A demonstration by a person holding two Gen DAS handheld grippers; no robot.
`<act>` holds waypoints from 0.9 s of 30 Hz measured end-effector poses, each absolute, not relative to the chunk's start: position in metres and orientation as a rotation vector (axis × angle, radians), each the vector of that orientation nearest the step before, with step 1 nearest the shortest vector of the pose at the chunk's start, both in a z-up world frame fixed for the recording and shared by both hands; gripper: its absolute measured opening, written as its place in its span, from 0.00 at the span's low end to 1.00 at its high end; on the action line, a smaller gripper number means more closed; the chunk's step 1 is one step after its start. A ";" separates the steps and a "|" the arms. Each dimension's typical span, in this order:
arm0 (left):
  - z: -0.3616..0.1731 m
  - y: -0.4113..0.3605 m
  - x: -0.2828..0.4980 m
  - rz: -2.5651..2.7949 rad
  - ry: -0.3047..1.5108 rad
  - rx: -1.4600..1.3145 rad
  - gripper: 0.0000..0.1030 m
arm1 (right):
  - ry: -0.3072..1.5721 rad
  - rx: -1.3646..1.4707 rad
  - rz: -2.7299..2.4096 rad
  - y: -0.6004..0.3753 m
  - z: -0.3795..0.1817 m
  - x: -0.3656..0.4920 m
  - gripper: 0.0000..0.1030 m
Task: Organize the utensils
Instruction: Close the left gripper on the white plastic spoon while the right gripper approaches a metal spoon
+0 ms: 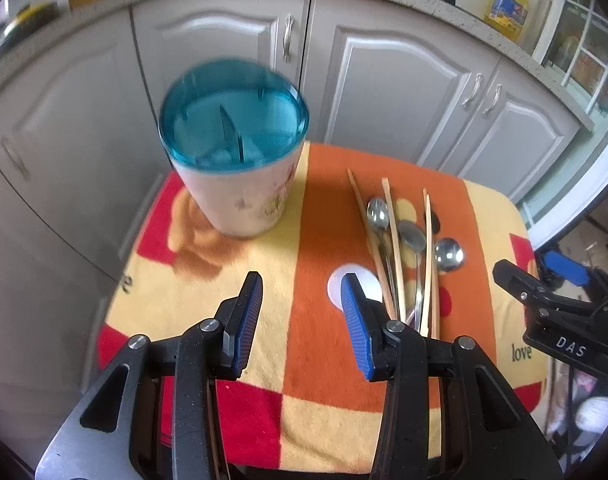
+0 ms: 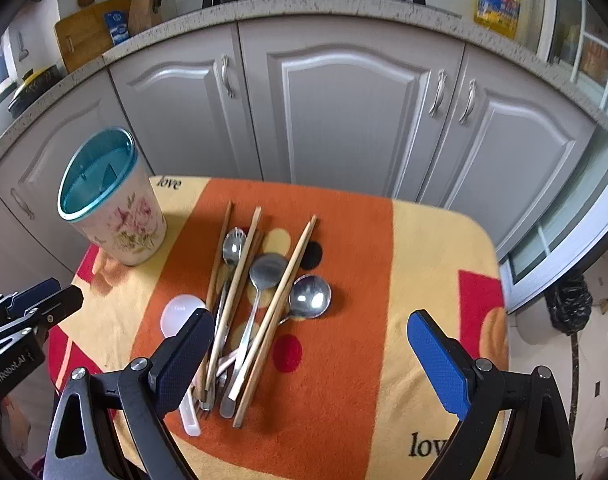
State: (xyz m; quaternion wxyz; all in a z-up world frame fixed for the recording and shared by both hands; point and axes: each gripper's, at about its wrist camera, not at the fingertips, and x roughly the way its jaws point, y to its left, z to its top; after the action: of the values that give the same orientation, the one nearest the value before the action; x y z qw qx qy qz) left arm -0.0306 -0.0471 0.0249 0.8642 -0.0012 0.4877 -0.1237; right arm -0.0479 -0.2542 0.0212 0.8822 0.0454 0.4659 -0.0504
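A pile of utensils [image 2: 255,300] lies on the orange stripe of the cloth: several wooden chopsticks [image 2: 273,312], metal spoons [image 2: 310,296] and a white plastic spoon [image 2: 181,314]. The pile also shows in the left wrist view [image 1: 404,256]. A floral holder with a blue divided insert [image 2: 107,204] stands upright at the far left [image 1: 235,148]. My left gripper [image 1: 301,320] is open and empty, above the cloth between holder and pile. My right gripper [image 2: 312,356] is open and empty, hovering over the near end of the pile.
The small table carries an orange, yellow and red cloth [image 2: 424,264]. Grey kitchen cabinets [image 2: 344,112] stand close behind it. A yellow oil bottle [image 2: 498,0] is on the counter. The floor drops away at the right [image 2: 564,360].
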 end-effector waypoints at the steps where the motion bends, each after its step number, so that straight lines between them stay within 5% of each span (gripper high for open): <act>1: 0.020 -0.045 -0.029 -0.264 1.042 -0.015 0.39 | 0.978 0.097 -0.095 -0.255 0.018 -0.047 0.94; 6: -0.008 -0.041 -0.017 -0.331 1.182 -0.123 0.39 | 1.014 0.105 -0.044 -0.261 -0.008 -0.039 0.93; 27: -0.064 -0.061 0.024 -0.373 1.289 -0.168 0.39 | 1.084 0.350 0.115 -0.314 -0.070 0.005 0.48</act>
State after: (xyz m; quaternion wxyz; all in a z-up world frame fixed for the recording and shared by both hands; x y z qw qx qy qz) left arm 0.0236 -0.0612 -0.0643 0.7800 -0.0775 0.5966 -0.1724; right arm 0.0052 -0.3141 -0.0696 0.8406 0.1657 0.5128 0.0546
